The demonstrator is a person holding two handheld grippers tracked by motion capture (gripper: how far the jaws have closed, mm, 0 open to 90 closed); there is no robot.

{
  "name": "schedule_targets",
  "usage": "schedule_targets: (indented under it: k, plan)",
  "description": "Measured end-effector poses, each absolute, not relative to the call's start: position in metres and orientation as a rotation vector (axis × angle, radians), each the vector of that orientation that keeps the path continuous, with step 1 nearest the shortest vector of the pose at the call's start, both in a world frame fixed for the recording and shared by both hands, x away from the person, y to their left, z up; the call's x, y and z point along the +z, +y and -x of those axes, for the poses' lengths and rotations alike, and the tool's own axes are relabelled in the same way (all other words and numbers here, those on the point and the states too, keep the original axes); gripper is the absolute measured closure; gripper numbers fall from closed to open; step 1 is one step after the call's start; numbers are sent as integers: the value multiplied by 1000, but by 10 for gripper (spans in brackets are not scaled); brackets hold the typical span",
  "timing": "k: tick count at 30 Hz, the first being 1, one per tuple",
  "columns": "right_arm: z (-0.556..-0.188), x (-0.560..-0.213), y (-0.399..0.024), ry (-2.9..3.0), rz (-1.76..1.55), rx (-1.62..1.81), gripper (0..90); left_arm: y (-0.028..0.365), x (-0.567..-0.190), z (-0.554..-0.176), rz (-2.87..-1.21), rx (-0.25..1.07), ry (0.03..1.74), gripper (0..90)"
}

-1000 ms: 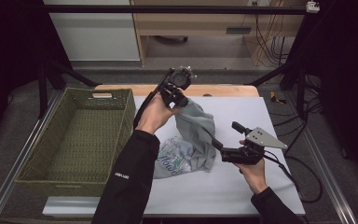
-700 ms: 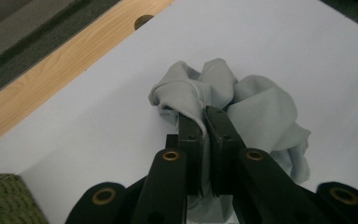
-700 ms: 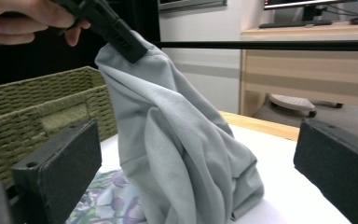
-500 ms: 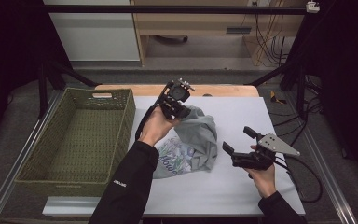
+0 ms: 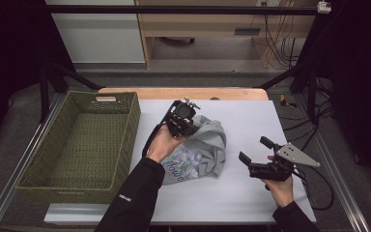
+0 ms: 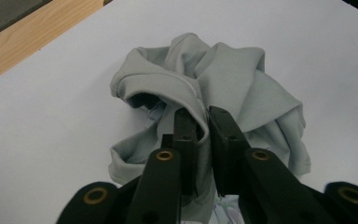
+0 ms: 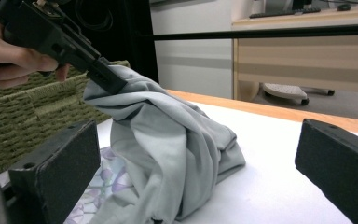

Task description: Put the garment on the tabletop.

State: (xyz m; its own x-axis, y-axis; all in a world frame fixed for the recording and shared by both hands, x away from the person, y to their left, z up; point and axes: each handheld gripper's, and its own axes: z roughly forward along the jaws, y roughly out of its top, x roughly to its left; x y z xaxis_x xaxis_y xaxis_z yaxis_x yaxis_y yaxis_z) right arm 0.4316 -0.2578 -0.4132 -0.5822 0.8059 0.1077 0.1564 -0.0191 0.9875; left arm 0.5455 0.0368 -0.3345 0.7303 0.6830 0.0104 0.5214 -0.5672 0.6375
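Grey cotton, bunched and lifted — that's the T-shirt [image 5: 204, 147] in the middle of the white tabletop [image 5: 251, 203], and I've got a fold of it pinched in my left hand-held gripper [image 6: 203, 135], jaws clamped down to a sliver with the cloth squeezed between them. I'm holding it up at the top of the heap so the rest hangs and drapes; my guess is that's to shake the bundle loose or haul it toward the green woven basket [image 5: 82, 140] just beside it on my left.

My right hand-held gripper [image 5: 256, 153] sits apart to the right of the shirt, jaws spread wide, nothing between them, aimed back at the cloth — ready for a second grab, I'd say.

From above I catch a floral print on the low front of the shirt, plus the basket standing empty. Left gripper view gives me what that one can't: the exact hem and seam caught in the pinch. Right gripper view, low and side-on, shows how high the fabric peaks under my left hand [image 7: 9, 53] and how the base spreads on the tabletop.
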Motion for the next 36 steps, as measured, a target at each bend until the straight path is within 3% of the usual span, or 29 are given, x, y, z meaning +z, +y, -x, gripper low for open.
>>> schedule_targets:
  k: [1, 2, 3, 6, 7, 12, 16, 24, 36]
  plan:
    - [-432, -413, -259, 1747, -1001, 1651, 4, 37, -333, -545, -2289, 339, 908, 738]
    - [-432, -413, -260, 1741, -1012, 1656, 4, 38, -331, -545, -2276, 338, 910, 621]
    - [-432, -413, -260, 1741, -1012, 1656, 4, 39, -328, -544, -2268, 343, 902, 621]
    - [-430, -414, -261, 1749, -1032, 1659, 4, 42, -320, -540, -2213, 374, 902, 425]
    - [-430, -414, -261, 1749, -1032, 1659, 4, 43, -317, -538, -2199, 391, 889, 425]
    - [-431, -414, -263, 1741, -1017, 1648, 4, 50, -308, -529, -2095, 460, 885, 214]
    - [-431, -414, -264, 1741, -992, 1639, 3, 60, -309, -521, -2033, 445, 876, 122]
    - [-430, -416, -262, 1752, -1024, 1629, 3, 88, -324, -498, -1871, 452, 805, 65]
    - [-432, -420, -262, 1763, -1013, 1610, 3, 118, -356, -471, -1684, 445, 748, 50]
